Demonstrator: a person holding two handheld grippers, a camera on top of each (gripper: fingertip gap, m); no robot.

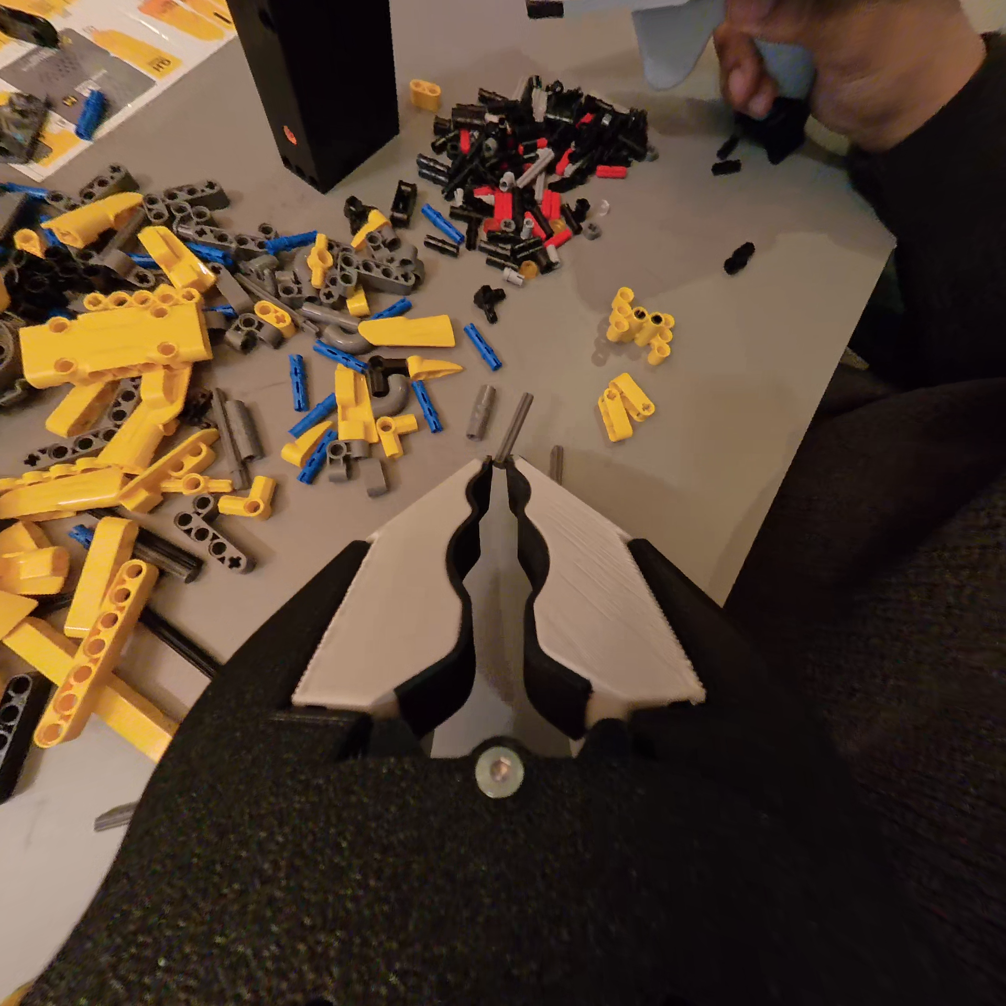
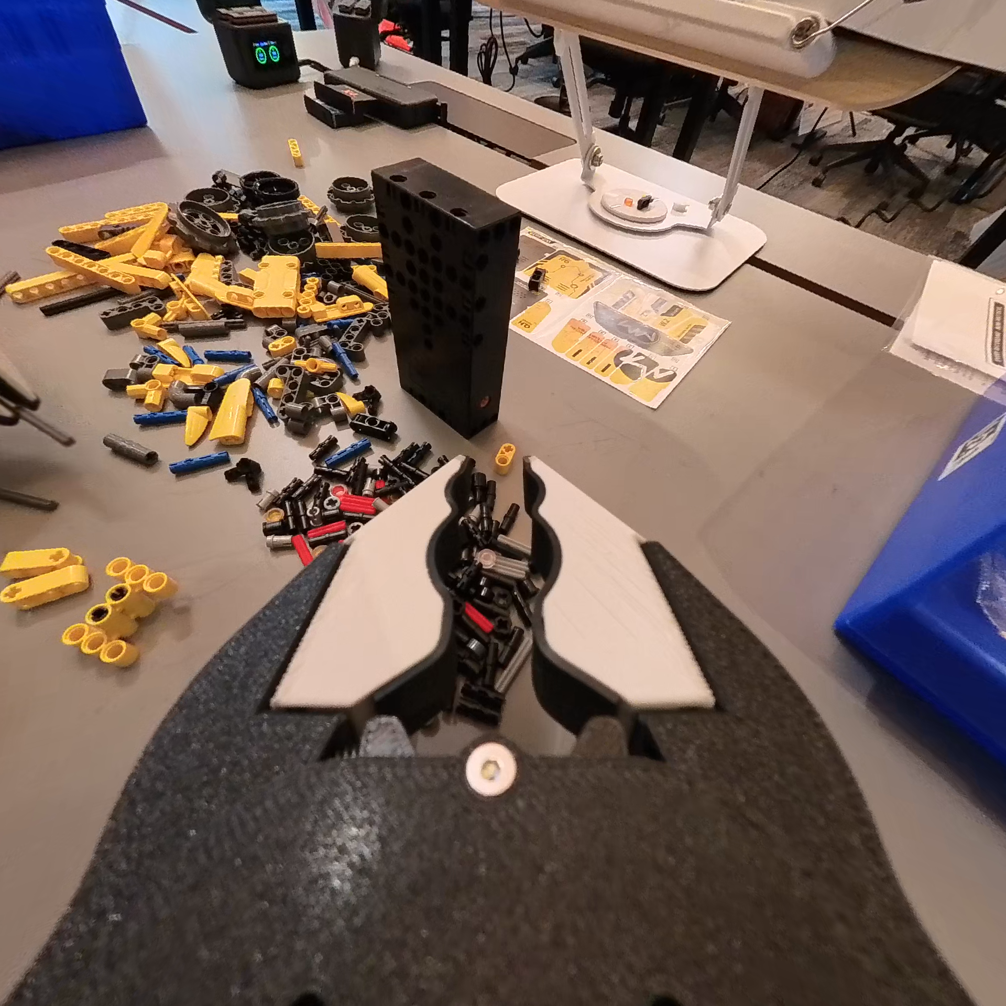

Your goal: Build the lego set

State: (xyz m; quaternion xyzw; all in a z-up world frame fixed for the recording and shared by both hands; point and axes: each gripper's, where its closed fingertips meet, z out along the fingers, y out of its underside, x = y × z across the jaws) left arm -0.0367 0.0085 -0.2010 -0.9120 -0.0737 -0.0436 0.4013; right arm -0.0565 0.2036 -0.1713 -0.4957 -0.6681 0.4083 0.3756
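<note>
Left wrist view: the left gripper (image 1: 500, 462) has its jaws nearly closed, pinching one end of a thin dark grey axle (image 1: 514, 427) at the fingertips. The axle projects forward over the grey table (image 1: 707, 261). Just beside it lie a short grey connector tube (image 1: 481, 412) and a second grey axle (image 1: 556, 462), partly hidden by the right finger. To the left is a loose spread of yellow panels and beams (image 1: 114, 343) mixed with blue pins (image 1: 296, 381). Farther ahead sits a pile of black and red pins (image 1: 536, 174), next to an upright black perforated block (image 1: 321, 81). A small yellow connector assembly (image 1: 639, 326) stands apart on the right. A hand (image 1: 849, 71) at the top right grips pale fabric.

Right wrist view: the right gripper (image 2: 494, 462) hovers above the pile of black and red pins (image 2: 337, 501), jaws partly open and holding nothing. A yellow two-hole connector (image 2: 504, 458) lies just ahead of the tips. Behind stand the black perforated block (image 2: 446, 294), a sticker sheet (image 2: 615, 332) and a white lamp base (image 2: 631, 223). A blue bin (image 2: 936, 615) is at the right.

Progress: only the small yellow assembly appears joined; most parts lie loose and unsorted.
</note>
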